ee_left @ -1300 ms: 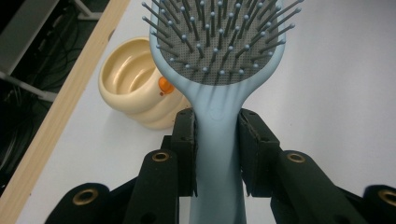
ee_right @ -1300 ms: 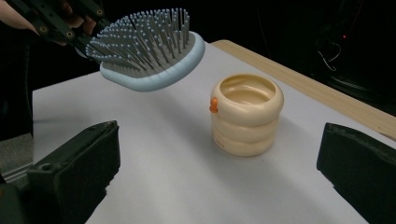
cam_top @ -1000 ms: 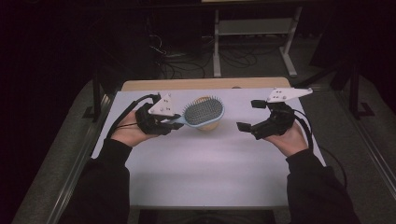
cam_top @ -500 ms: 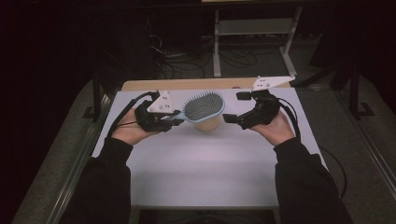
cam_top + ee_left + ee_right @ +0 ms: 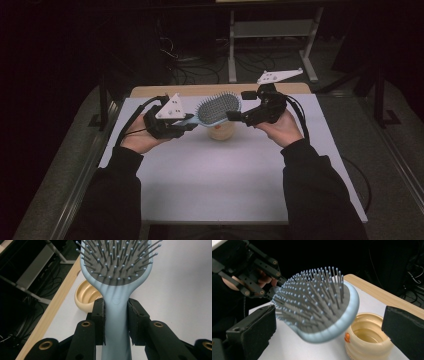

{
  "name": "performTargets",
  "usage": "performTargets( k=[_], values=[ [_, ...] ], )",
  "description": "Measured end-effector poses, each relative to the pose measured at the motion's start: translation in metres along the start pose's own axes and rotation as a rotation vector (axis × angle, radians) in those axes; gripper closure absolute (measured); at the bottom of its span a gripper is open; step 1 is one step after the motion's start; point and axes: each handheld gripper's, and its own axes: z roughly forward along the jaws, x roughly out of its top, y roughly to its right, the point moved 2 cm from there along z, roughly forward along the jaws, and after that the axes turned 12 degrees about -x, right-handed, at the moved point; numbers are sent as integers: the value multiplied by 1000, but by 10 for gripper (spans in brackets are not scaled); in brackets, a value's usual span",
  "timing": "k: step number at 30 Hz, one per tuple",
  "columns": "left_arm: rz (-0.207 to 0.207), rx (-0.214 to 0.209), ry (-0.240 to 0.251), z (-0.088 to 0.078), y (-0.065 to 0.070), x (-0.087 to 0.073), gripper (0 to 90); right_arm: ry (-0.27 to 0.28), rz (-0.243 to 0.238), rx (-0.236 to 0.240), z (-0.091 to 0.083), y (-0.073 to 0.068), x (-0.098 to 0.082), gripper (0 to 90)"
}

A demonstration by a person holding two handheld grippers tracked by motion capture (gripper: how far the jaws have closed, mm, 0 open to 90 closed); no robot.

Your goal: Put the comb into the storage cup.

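A light blue hairbrush (image 5: 218,110) with a grey bristle pad hangs above the table, bristles up. My left gripper (image 5: 187,125) is shut on its handle; in the left gripper view the pads (image 5: 99,320) press both sides of the handle (image 5: 116,315). My right gripper (image 5: 240,105) is open at the far end of the brush head. In the right gripper view the brush head (image 5: 319,305) lies between the wide-apart jaws without touching them. A small cream jar (image 5: 222,131) stands open on the table under the brush.
A white sheet covers the table (image 5: 225,185), with a wooden edge (image 5: 200,90) at the back. A metal stand (image 5: 270,30) and cables are on the dark floor beyond. The cream jar (image 5: 367,342) sits just below the right jaw.
My right gripper has moved left and a little up, from apart at the right to the end of the brush head. The left gripper has kept hold of the brush.
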Motion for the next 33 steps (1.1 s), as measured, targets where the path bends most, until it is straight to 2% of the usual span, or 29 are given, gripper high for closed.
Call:
performTargets(
  k=[9, 13, 16, 21, 22, 24, 27, 28, 30, 33],
  values=[
    [9, 25, 24, -3, -1, 0, 700, -14, 9, 2, 7, -2, 6, 0],
    [2, 37, 36, -2, -2, -1, 700, -22, 56, -2, 9, -1, 9, 0],
    [1, 44, 43, -2, -3, -1, 700, -35, 67, -7, 11, 0, 11, 4],
    [-13, 53, 64, -2, -6, -2, 700, -59, 119, 37, 12, 2, 15, 102],
    [-17, 51, 70, -2, -6, -2, 700, -66, 140, 59, 12, 3, 16, 150],
    [-27, 42, 90, -3, -7, -3, 700, -88, 196, 115, 13, 5, 17, 186],
    [-35, 36, 102, -4, -8, -4, 700, -87, 258, 193, 15, 6, 19, 322],
    [-41, 34, 107, -3, -7, -4, 700, -81, 265, 204, 15, 5, 20, 346],
    [-44, 35, 107, -2, -7, -4, 700, -79, 270, 194, 17, 3, 22, 360],
    [-73, 22, 143, 0, -8, -8, 700, -87, 317, 187, 18, 3, 24, 389]
  ],
)
